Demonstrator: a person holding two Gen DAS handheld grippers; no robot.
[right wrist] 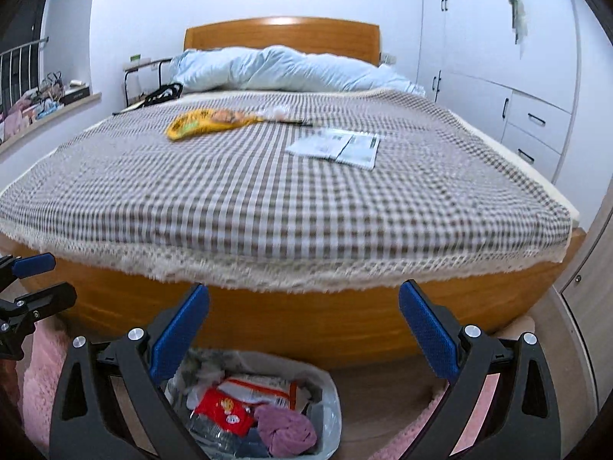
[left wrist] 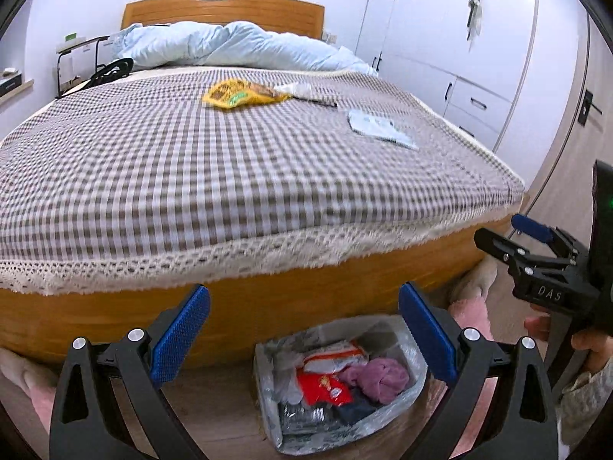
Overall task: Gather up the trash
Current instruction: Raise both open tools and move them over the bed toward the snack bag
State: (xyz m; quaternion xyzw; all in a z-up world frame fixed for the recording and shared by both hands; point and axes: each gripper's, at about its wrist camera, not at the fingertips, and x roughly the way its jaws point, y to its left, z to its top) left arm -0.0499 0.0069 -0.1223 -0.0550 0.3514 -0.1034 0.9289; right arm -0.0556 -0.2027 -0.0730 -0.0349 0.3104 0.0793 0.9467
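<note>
Both tools are held at the foot of a bed point(left wrist: 237, 176) covered with a checked spread. The left tool point(left wrist: 304, 329) is seen with its blue pads spread wide and nothing between them; the right tool point(right wrist: 304, 329) is likewise spread wide and empty. On the floor against the wooden bed frame, a lined trash bin point(right wrist: 325, 395) is seen below both tools, holding a red wrapper point(right wrist: 224, 410), a white-and-orange packet point(right wrist: 256, 385) and a purple cloth point(right wrist: 285, 431). Further up the bed, a yellow snack bag point(right wrist: 207, 122) is seen lying flat, with a white printed paper point(right wrist: 337, 145) near it to the right. A crumpled white scrap point(left wrist: 302, 90) is seen just beyond the snack bag. A pale blue duvet point(left wrist: 230, 44) is bunched at the headboard.
</note>
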